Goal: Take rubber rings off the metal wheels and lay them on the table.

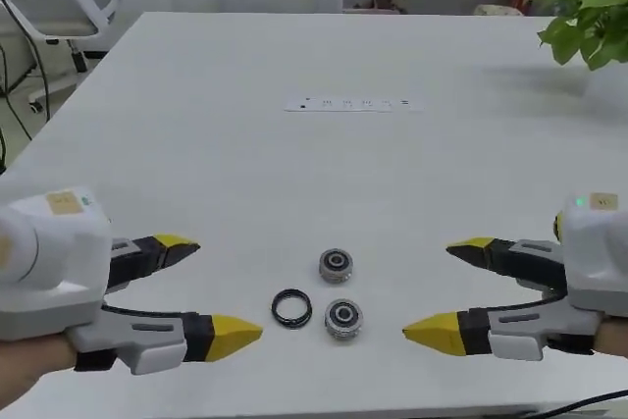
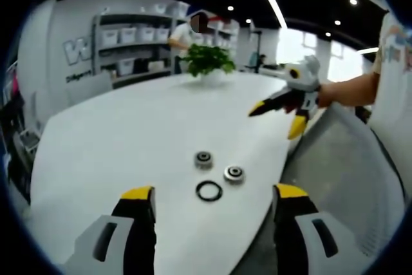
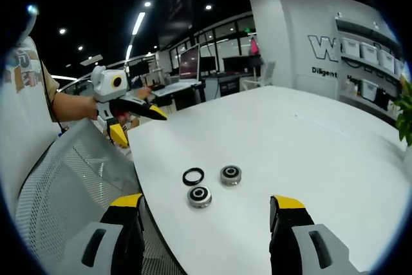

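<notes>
Holds the left tool [image 1: 227, 288] low over the near edge of the worktop [image 1: 196, 125], jaws spread wide, nothing between them. Holds the right tool [image 1: 428, 289] opposite, equally released and empty. Brackets the parts from both sides, probably so that one tool can pin a wheel while the other peels.

Finds the task's things between the two tools: one rubber ring [image 1: 291, 307] lying flat on the worktop, just beside the near metal wheel [image 1: 343, 317] and seemingly not touching it. Places the far metal wheel [image 1: 336, 263] a little beyond, apart from both. Suggests one ring is off and laid down, with at least one left to take.

Cannot make out whether either wheel wears a ring - both too small, dark centres and pale rims blurring together in all three views. Cuts off the tool bodies and the hands at the head view's lower corners. Crops the plant [image 1: 587, 19] at the right edge. Leaves the pale strip [image 1: 348, 103] further up the worktop too faint to identify.
</notes>
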A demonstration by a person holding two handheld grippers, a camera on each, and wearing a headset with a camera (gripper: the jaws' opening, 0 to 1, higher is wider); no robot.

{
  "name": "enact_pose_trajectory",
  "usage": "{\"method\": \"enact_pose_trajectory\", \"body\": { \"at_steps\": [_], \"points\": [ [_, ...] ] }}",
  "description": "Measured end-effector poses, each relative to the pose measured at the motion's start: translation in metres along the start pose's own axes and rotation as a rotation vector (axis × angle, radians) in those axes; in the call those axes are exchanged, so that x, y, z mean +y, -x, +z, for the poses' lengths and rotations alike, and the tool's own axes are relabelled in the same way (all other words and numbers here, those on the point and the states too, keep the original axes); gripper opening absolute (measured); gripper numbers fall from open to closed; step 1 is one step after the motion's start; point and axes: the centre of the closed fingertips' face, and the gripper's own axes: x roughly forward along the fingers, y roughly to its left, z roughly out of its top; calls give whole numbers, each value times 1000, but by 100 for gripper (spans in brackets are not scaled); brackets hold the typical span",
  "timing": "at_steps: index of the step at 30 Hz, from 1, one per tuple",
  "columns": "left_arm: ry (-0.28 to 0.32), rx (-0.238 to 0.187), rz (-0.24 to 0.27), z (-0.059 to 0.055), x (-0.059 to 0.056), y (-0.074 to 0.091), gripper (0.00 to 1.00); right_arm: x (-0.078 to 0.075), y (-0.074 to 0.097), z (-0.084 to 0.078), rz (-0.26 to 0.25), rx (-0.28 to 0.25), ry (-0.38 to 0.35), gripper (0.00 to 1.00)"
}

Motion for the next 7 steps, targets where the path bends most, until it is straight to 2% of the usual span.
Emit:
{"method": "enact_pose_trajectory", "body": {
  "at_steps": [7],
  "points": [
    [2, 2, 4, -1, -1, 1, 77, 0, 1, -5, -1, 16, 3, 82]
  ]
}}
